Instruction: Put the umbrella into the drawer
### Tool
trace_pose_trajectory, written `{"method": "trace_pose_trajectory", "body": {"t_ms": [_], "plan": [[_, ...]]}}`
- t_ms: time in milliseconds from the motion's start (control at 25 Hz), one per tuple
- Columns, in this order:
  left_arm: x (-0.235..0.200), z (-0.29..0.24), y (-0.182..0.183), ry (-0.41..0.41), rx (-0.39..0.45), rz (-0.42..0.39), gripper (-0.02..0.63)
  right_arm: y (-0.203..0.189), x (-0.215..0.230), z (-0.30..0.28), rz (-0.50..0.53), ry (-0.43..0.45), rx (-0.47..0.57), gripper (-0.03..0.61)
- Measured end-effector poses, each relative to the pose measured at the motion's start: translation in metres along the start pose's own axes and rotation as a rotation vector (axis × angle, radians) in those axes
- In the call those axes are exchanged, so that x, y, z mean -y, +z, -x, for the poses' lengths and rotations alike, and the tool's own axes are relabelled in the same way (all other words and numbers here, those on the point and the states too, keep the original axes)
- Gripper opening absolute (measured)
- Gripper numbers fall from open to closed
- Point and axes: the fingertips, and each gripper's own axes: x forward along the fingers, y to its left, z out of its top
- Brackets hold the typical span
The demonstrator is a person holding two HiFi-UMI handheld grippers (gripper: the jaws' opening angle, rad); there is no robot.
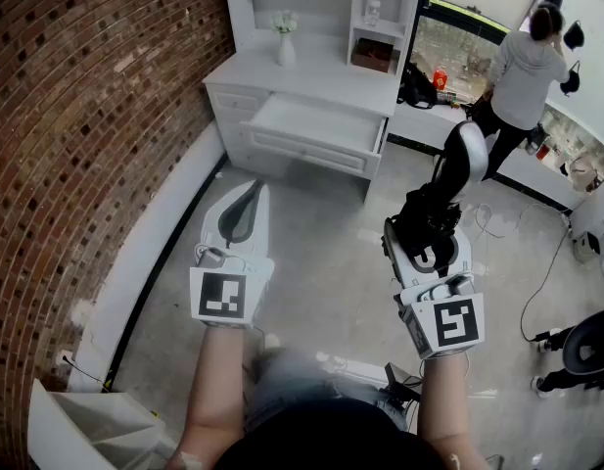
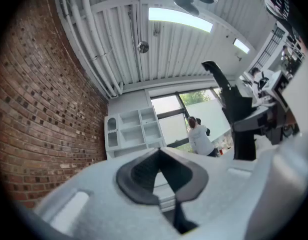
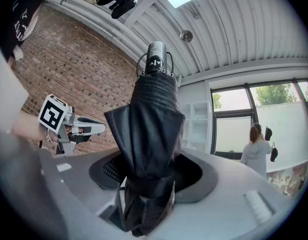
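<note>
Black folded umbrella (image 1: 431,211) sits clamped in my right gripper (image 1: 425,251), its far end aimed ahead, probably so it can slide straight into the open drawer (image 1: 311,145) of the white dresser (image 1: 233,96), still well apart. My left gripper (image 1: 240,213) is closed on nothing.

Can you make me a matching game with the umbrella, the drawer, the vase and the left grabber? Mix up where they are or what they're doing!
Things:
1. umbrella
2. drawer
3. vase
4. left hand-held gripper

Places or states:
A. shut, with nothing in it
B. standing on the white desk
C. pulled open
D. folded up, clamped in the right hand-held gripper

Right pairs: 1-D, 2-C, 3-B, 4-A.
</note>
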Motion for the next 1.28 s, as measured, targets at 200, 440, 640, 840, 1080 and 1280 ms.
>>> {"method": "trace_pose_trajectory", "body": {"t_ms": [200,440,640,840,1080,1280], "plan": [[0.000,0.003,-0.001,0.008,0.000,-0.010,-0.003,-0.005,-0.002,0.000,0.010,0.005,-0.004,0.253],[-0.003,0.001,-0.010,0.009,-0.020,-0.009,-0.003,-0.017,-0.003,-0.007,-0.023,0.008,-0.021,0.253],[-0.019,-0.016,-0.015,0.009,0.001,-0.017,-0.003,-0.020,0.006,-0.024,-0.033,-0.004,-0.019,0.253],[-0.037,-0.050,-0.036,0.012,-0.002,0.000,-0.003,-0.035,0.024,-0.057,-0.035,-0.023,-0.047,0.253],[-0.080,-0.108,-0.065,0.051,-0.014,0.027,-0.003,-0.053,0.051,-0.118,-0.023,-0.029,-0.087,0.253],[-0.123,-0.163,-0.090,0.065,-0.029,0.039,-0.003,-0.064,0.072,-0.185,-0.021,-0.033,-0.107,0.253]]}}
